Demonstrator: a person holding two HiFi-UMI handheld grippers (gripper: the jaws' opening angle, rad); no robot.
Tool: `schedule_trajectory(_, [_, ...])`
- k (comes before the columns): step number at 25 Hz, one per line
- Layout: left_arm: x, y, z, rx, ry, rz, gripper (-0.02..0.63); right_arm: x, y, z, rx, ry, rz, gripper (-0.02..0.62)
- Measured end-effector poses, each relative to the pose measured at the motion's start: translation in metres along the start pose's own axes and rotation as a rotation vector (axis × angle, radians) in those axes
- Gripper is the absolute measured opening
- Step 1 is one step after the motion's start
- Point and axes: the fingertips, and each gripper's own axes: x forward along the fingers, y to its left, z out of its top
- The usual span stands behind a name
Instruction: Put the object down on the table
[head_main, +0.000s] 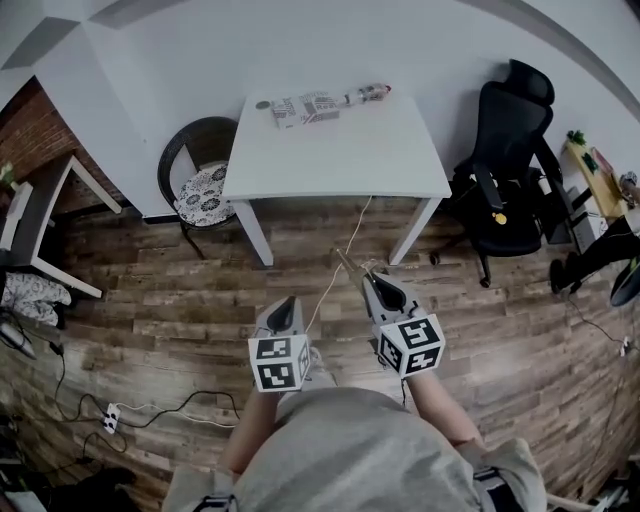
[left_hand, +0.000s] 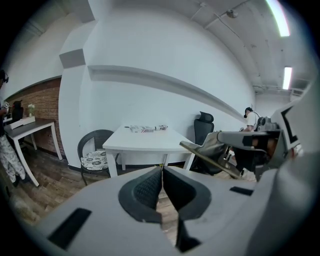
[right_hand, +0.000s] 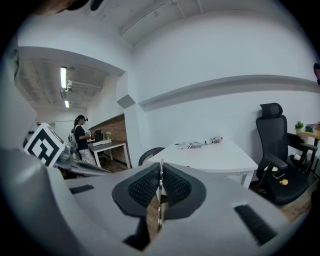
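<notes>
My right gripper (head_main: 372, 282) is shut on a thin flat metal strip (head_main: 348, 264) that sticks out forward and to the left, over the wooden floor. In the right gripper view the strip (right_hand: 160, 164) shows edge-on between the ribbed pads (right_hand: 144, 187) of the right gripper (right_hand: 160, 182). The left gripper view catches the strip (left_hand: 210, 160) slanting out of the right gripper (left_hand: 250, 140). My left gripper (head_main: 285, 302) (left_hand: 162, 175) is shut, with nothing between its pads. The white table (head_main: 340, 160) stands ahead, apart from both grippers.
Packets (head_main: 305, 108) and a tube-like item (head_main: 366, 95) lie along the table's far edge. A wicker chair (head_main: 205, 180) stands at its left, a black office chair (head_main: 505, 150) at its right. Cables and a power strip (head_main: 110, 415) lie on the floor at left.
</notes>
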Motion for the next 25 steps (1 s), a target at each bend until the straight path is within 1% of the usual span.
schedule_trajectory(4, [0.026, 0.025, 0.024, 0.013, 0.0, -0.006, 0.009, 0.039, -0.005, 0.014, 0.004, -0.003, -0.007, 0.018])
schedule_trajectory(10, [0.063, 0.055, 0.048, 0.016, 0.006, -0.016, 0.009, 0.086, -0.014, 0.026, 0.009, -0.001, -0.021, 0.018])
schedule_trajectory(16, [0.092, 0.082, 0.061, 0.018, 0.013, -0.034, 0.009, 0.126, -0.019, 0.032, 0.01, 0.0, -0.042, 0.018])
schedule_trajectory(25, [0.121, 0.112, 0.076, 0.014, 0.019, -0.053, 0.009, 0.167, -0.028, 0.043, 0.012, -0.005, -0.078, 0.018])
